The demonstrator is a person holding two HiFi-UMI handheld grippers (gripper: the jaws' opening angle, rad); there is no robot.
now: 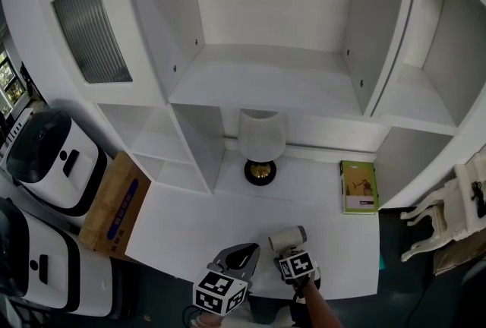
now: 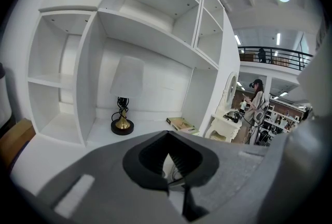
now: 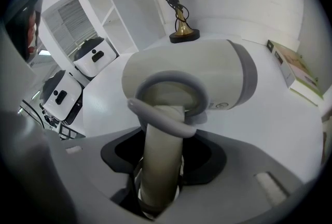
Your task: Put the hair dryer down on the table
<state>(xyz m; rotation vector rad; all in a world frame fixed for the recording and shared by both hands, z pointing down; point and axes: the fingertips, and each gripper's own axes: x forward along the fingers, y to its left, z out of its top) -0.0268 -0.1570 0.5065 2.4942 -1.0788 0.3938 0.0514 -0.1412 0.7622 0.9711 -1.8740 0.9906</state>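
right gripper [image 3: 158, 186] jaws clamp the hair dryer [image 3: 207, 75] handle.

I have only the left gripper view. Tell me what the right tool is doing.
Observer: The right tool is clamped on the handle of the hair dryer.
Operator: Give me its place over the table.
Observer: Head view puts it near the front edge of the table, with the lamp further back; whether it touches down I cannot tell.
Operator: Report what stands left of the table.
Observer: Two white machines stand there beside a cardboard box.
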